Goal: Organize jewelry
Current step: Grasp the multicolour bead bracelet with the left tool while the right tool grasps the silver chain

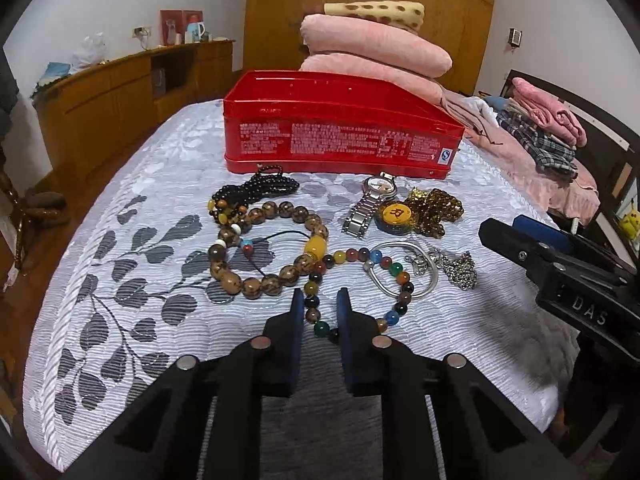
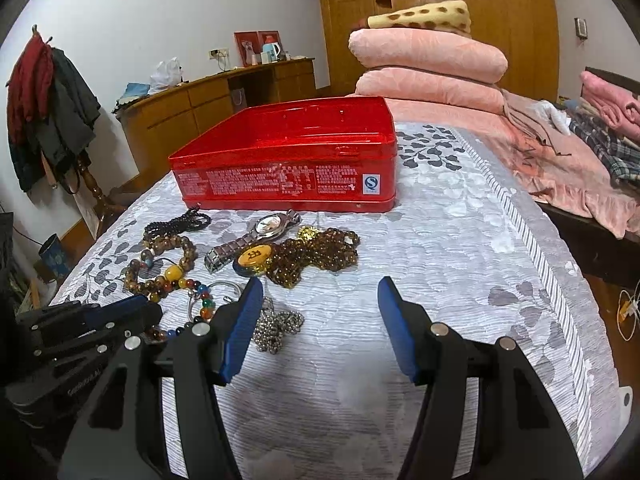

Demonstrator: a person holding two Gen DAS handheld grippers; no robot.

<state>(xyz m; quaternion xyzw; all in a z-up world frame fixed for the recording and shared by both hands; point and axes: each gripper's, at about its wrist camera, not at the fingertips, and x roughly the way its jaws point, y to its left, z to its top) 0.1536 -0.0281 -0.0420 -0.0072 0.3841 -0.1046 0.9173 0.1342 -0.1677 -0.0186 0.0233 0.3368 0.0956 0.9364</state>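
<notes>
Straddling the multicolored bead bracelet [image 1: 362, 280], the left gripper [image 1: 319, 300] stands parted.

Jewelry [image 1: 320, 236] on bed [image 1: 120, 264], before open tin [image 1: 340, 136].

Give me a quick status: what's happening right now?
Left hand-held gripper open, straddling multicolored bead bracelet. Right hand-held gripper open, empty. Red tin open, nothing blocking.
</notes>
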